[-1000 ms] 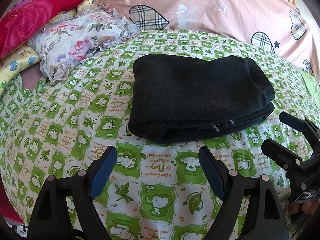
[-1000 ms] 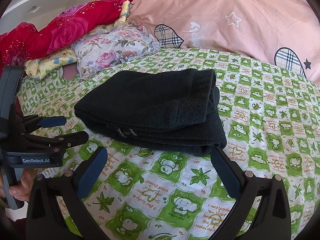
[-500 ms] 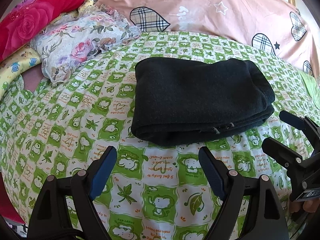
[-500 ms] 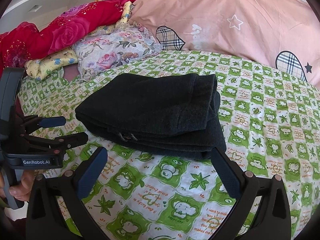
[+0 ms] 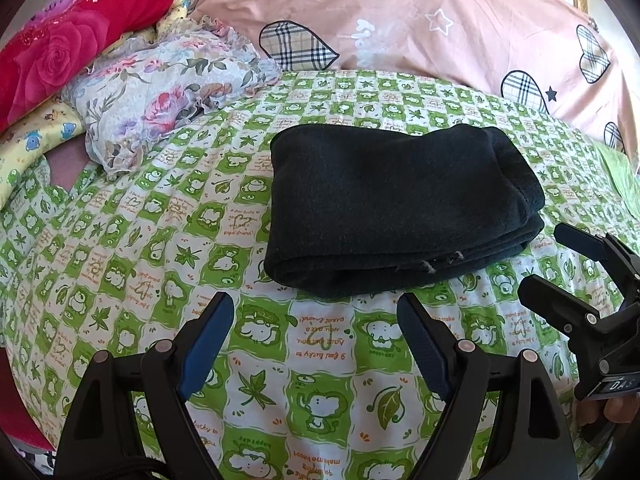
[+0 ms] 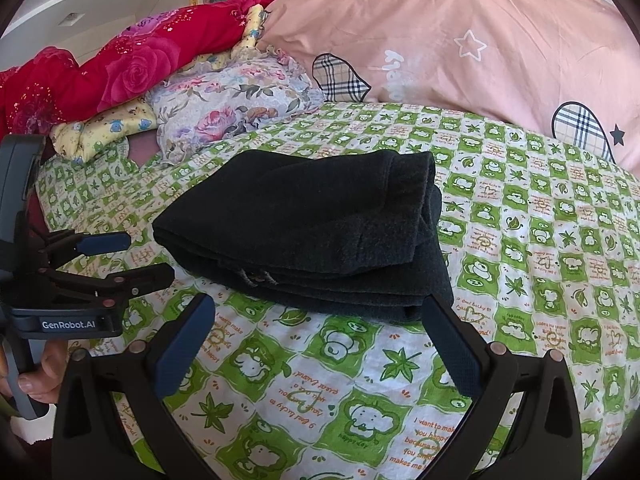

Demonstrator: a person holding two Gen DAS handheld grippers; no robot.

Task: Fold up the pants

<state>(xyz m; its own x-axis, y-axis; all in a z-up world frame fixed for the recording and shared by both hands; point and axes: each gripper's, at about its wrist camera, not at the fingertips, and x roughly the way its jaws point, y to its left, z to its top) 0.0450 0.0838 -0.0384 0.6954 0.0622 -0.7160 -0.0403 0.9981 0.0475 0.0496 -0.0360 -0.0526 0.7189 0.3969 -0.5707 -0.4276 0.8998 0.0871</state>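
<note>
Black pants [image 5: 392, 208] on green-and-white checked cartoon-print sheet [image 5: 320, 360]

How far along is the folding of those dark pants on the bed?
It looks finished: the pants lie in a compact layered stack on the green sheet. Nothing is in hand; the left gripper and right gripper are open and empty, short of the stack. Little appears left.

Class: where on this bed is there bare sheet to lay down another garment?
Bare sheet lies left of the pants, below the floral pillow, and right of them. The head end is crowded with pillows and the pink quilt.
</note>
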